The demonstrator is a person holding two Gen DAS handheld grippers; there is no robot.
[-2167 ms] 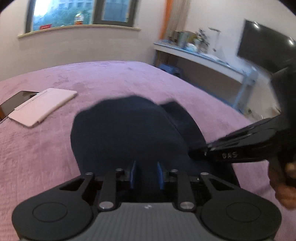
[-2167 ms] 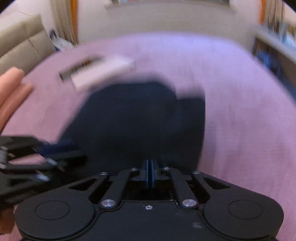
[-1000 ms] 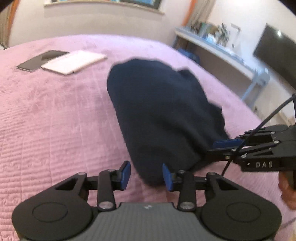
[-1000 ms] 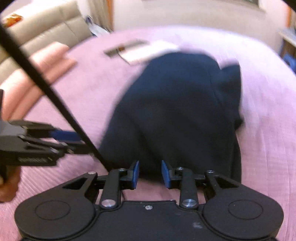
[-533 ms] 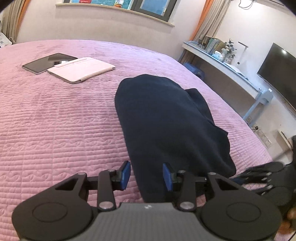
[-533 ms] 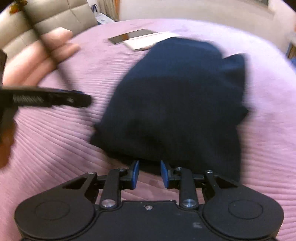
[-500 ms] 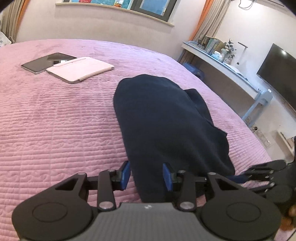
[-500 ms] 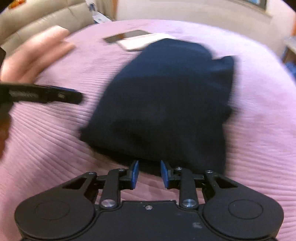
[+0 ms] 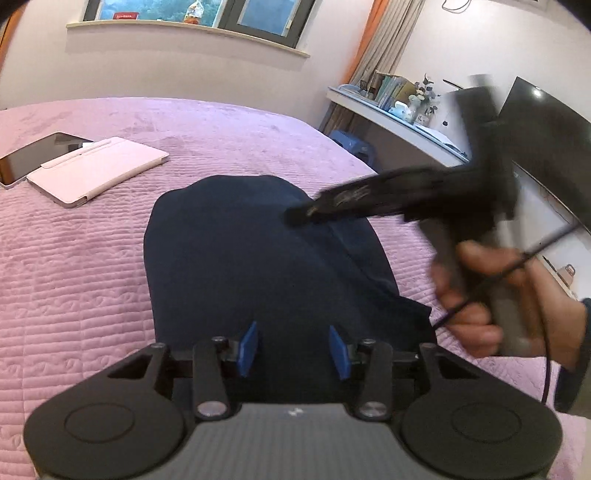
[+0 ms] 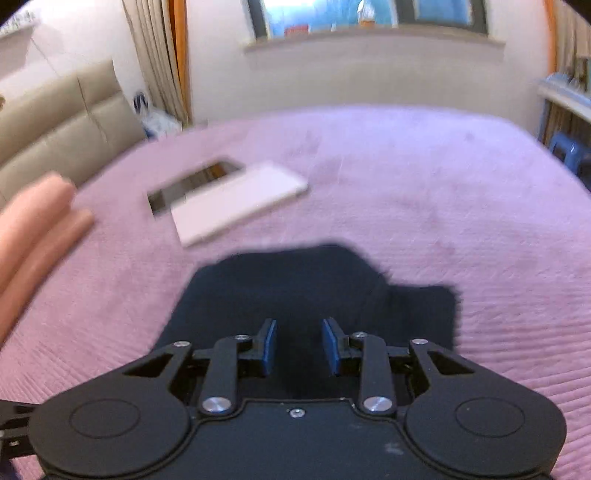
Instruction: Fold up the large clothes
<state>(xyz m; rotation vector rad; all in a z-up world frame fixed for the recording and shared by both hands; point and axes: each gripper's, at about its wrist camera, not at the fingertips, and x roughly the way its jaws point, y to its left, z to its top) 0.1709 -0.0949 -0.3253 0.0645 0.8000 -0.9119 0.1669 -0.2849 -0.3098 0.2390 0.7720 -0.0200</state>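
While navy garment (image 9: pixel 236 266) lies lengthwise mid-frame, left gripper (image 9: pixel 291 349) nearest at near hem; right gripper (image 10: pixel 299 347) above; both jaws apart, empty.

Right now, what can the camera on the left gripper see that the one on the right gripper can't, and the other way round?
Only the left wrist view shows the right gripper from outside, blurred above the dark garment, plus the hand holding it, the shelf and the TV. Only the right wrist view shows the beige headboard. Both show the garment, the purple bedspread, the pink case, the tablet and the window.
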